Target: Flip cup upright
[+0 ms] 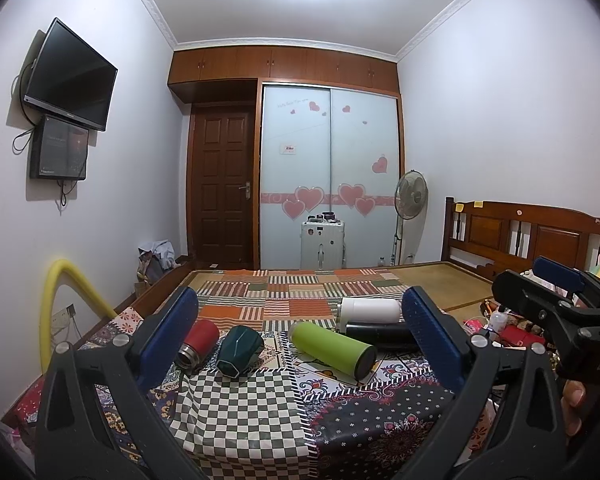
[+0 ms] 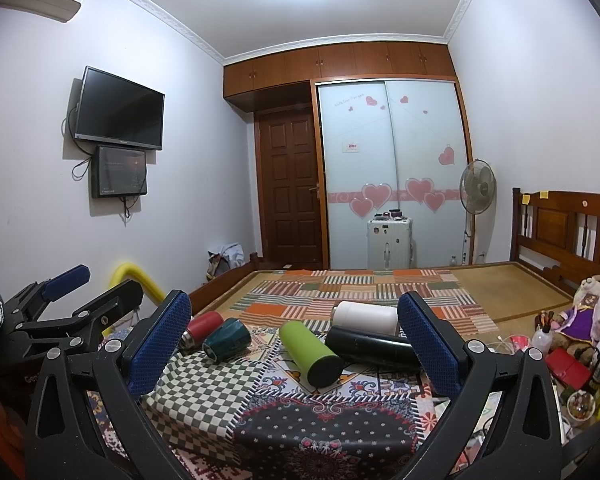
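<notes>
Several cups lie on their sides on a patchwork cloth [image 1: 236, 412] on the bed: a red flask [image 1: 198, 342], a dark green faceted cup [image 1: 239, 350], a lime green tumbler [image 1: 332, 350], a black flask [image 1: 380, 334] and a white flask [image 1: 368, 309]. They also show in the right wrist view: red [image 2: 202, 327], dark green [image 2: 227, 338], lime [image 2: 310, 352], black [image 2: 370, 348], white [image 2: 366, 316]. My left gripper [image 1: 300, 340] is open and empty, short of the cups. My right gripper [image 2: 294, 340] is open and empty, also short of them.
The right gripper shows at the right edge of the left wrist view [image 1: 556, 304]; the left gripper shows at the left of the right wrist view [image 2: 64, 308]. Clutter and toys [image 2: 572, 332] lie at the bed's right. A wooden headboard [image 1: 528, 236], fan [image 1: 410, 196] and suitcase [image 1: 322, 244] stand beyond.
</notes>
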Available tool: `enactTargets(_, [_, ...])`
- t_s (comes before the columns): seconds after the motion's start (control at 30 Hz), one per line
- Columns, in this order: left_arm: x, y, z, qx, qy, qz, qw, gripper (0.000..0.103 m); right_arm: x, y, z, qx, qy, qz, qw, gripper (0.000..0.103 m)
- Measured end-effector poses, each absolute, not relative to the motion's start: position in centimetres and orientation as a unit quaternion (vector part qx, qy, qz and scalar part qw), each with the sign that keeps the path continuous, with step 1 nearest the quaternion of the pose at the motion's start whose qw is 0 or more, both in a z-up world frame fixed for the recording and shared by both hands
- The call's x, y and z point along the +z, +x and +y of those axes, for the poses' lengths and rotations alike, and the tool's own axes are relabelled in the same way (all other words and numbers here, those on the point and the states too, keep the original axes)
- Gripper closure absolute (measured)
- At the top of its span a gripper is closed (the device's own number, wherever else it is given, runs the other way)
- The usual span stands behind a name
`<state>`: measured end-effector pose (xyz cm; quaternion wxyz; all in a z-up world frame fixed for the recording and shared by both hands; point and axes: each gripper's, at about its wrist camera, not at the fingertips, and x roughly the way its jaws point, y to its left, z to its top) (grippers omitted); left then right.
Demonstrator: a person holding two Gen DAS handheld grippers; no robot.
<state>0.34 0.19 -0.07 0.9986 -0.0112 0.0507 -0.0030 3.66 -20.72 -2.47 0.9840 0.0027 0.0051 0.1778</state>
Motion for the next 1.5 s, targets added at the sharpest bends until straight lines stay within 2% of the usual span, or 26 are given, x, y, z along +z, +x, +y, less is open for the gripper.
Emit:
enactTargets(0.53, [-0.3, 1.0, 0.2, -0.006, -0.017, 0.054, 0.998, 0.0, -2.6, 4.3, -20.7, 0.175, 0.001, 0.012, 0.984, 0.0])
enactTargets(0.83, [-1.8, 4.0, 1.7, -0.007, -0.024, 0.077, 0.997, 0.0, -3.1, 7.3, -19.9, 0.171, -0.016, 0.041, 0.984, 0.0])
enactTargets(1.2, [-7.2, 10.7, 4.5, 0.008, -0.037, 0.144, 0.989, 0.0, -5.0, 17.3, -16.8, 0.169, -0.107, 0.143, 0.969, 0.0])
enactTargets(1.5, [-10.7, 14.3, 5.7, 0.005, -0.039, 0.176, 0.984, 0.0, -8.2, 27.1, -13.9, 0.209, -0.171, 0.275, 0.923, 0.002])
